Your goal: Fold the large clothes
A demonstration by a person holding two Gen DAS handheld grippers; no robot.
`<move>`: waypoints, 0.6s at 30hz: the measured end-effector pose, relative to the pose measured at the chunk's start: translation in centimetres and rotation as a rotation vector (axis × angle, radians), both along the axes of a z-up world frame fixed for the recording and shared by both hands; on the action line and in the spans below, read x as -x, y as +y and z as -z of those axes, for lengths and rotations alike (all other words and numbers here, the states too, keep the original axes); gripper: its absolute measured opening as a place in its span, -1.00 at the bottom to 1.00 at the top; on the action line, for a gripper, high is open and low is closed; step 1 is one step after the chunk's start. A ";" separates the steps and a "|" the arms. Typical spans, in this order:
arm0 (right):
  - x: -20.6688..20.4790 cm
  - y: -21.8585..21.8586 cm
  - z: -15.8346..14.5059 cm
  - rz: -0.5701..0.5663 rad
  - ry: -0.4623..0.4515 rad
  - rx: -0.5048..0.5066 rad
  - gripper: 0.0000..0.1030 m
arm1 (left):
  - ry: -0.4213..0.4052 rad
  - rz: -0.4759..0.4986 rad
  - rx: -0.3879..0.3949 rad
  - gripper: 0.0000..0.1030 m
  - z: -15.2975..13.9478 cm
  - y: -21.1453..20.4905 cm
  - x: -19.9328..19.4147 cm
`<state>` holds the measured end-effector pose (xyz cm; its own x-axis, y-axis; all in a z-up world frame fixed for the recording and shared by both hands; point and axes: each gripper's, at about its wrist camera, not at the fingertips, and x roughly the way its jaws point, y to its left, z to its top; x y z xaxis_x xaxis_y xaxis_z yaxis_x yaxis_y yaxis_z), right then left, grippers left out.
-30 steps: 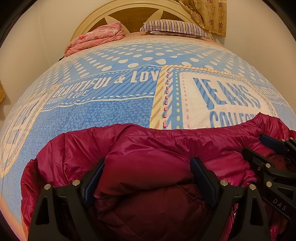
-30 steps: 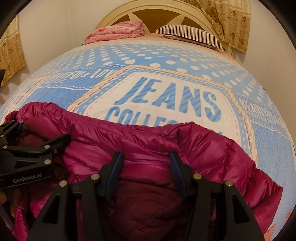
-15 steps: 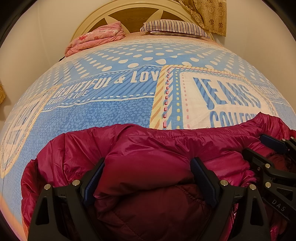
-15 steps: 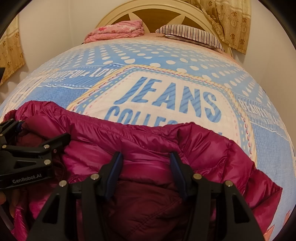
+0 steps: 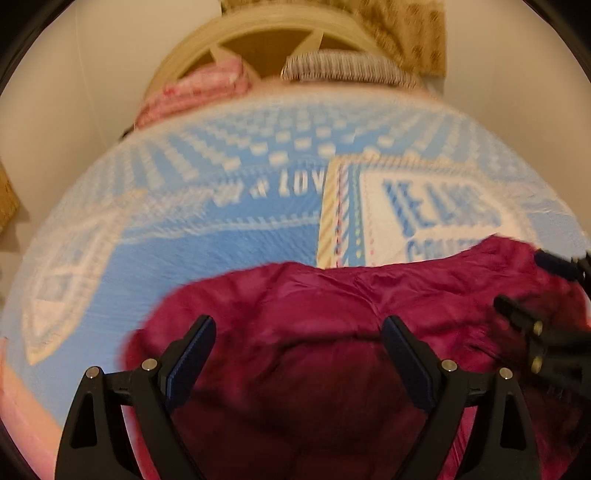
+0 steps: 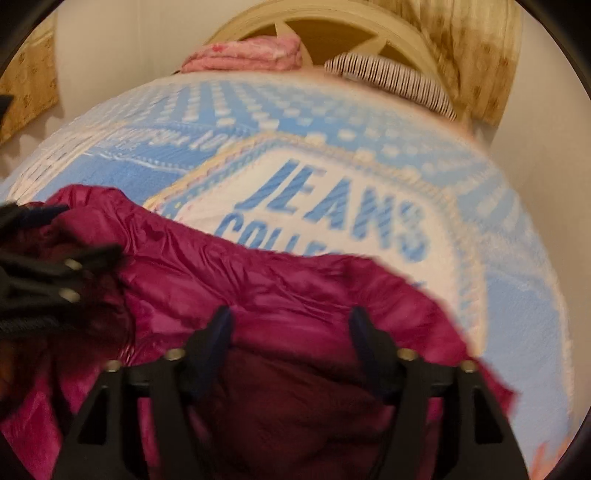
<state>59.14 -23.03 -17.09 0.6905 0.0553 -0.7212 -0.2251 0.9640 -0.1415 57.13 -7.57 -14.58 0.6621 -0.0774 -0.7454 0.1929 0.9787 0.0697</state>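
Note:
A magenta puffer jacket [image 5: 314, 295] lies bunched at the near end of the bed, also seen in the right wrist view as the jacket [image 6: 295, 280]. My left gripper [image 5: 298, 325] hovers just above it, jaws wide open and pads off the fabric. My right gripper [image 6: 290, 314] straddles a jacket fold; its jaws are opening and the pads stand clear of the cloth. Each gripper shows at the edge of the other's view: the right gripper [image 5: 532, 282] and the left gripper [image 6: 77, 232]. Both views are motion-blurred.
The blue-and-white printed bedcover [image 5: 221, 243] spreads beyond the jacket. At the far end a pink folded blanket [image 5: 199, 88] and a striped pillow [image 5: 347, 68] lie against the cream headboard [image 5: 266, 22]. A patterned curtain [image 6: 480, 55] hangs at the right.
The left gripper has lifted up and back off the jacket fold it straddled. The right gripper's jaws have spread wider around their fold. The jacket stays on the bed.

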 end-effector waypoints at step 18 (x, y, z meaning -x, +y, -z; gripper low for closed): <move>26.5 -10.7 0.6 0.138 0.094 -0.183 0.60 | 0.046 -0.096 -0.044 0.78 3.4 14.0 27.0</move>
<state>32.67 -33.75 -17.71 0.6313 0.1005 -0.7690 -0.0930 0.9942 0.0537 30.15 6.48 -18.03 0.6301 0.0184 -0.7763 0.1019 0.9891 0.1061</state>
